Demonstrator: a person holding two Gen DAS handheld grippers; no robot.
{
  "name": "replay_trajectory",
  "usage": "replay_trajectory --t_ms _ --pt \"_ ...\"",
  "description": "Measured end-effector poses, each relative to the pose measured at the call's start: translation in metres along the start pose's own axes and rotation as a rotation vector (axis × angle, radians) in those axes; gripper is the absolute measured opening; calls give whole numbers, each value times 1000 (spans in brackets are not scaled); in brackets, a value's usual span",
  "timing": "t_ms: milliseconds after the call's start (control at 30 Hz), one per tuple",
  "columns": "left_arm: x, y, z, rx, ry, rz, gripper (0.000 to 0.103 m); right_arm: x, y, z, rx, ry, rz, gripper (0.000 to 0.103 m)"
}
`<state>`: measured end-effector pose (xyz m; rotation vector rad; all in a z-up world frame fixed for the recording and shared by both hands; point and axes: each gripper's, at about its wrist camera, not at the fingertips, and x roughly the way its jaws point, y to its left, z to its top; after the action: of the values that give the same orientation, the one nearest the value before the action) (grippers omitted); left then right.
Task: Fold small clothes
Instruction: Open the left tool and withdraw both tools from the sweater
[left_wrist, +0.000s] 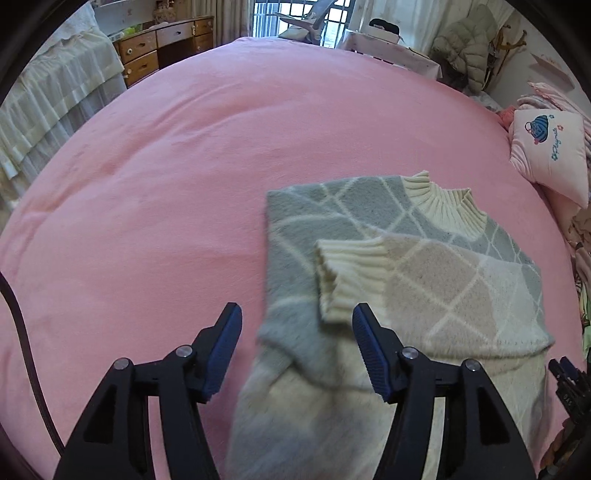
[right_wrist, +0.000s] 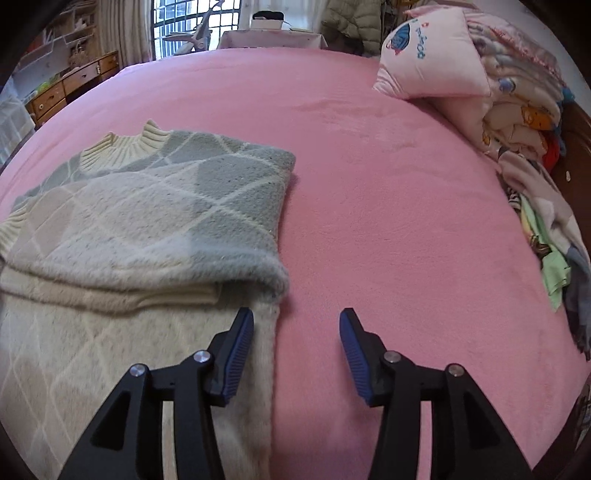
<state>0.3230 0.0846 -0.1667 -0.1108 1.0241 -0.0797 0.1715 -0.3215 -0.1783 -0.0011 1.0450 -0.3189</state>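
The sweater (left_wrist: 424, 266) lies on the pink bed (left_wrist: 184, 166) with both sleeves folded in; the lengthwise fold seems left. The left tool (left_wrist: 297, 332) and right tool (right_wrist: 296, 338) hover wide and empty at its lower edges.

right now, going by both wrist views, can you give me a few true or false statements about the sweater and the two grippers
1. The left gripper is open. True.
2. The right gripper is shut on the sweater. False: it is open and grips nothing.
3. A sleeve with a ribbed cream cuff lies folded across the sweater's body. True.
4. The sweater lies on a blue blanket. False: the blanket is pink.
5. An embroidered pink pillow sits on the bed. True.
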Motion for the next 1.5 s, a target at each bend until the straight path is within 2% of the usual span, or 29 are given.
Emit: replay_trajectory --t_ms 67,133,167,333,567,700,767,933,1100,1267,1367,1500 --pt "-14 6 -9 10 8 2 64 -19 -3 -5 17 -9 21 49" --pt "-30 10 -18 15 15 14 82 -39 -6 -10 31 -21 35 49" --pt "-40 12 -24 19 11 21 84 -48 -6 -12 34 -30 37 49" --pt "-84 16 -51 48 -18 75 85 -102 1 -22 25 -95 63 49" --pt "-136 20 -108 96 -31 118 85 -176 14 -48 -19 -190 85 49" --pt "-161 25 -135 69 -57 92 89 -206 19 -67 -31 -236 92 50" --pt "-171 29 -147 33 -71 76 92 -216 21 -78 -34 -252 88 55" --pt "-174 33 -176 1 -59 40 92 -227 29 -104 -80 -260 64 56" --pt "-163 35 -204 22 -54 77 92 -214 34 -133 -129 -216 24 58" --pt "-145 48 -230 -3 -20 67 92 -191 33 -168 -134 -133 102 58" --pt "-133 58 -243 -37 26 28 92 -176 32 -185 -130 -80 131 58" --pt "-115 64 -258 -78 96 -22 92 -160 23 -196 -61 -14 219 58"
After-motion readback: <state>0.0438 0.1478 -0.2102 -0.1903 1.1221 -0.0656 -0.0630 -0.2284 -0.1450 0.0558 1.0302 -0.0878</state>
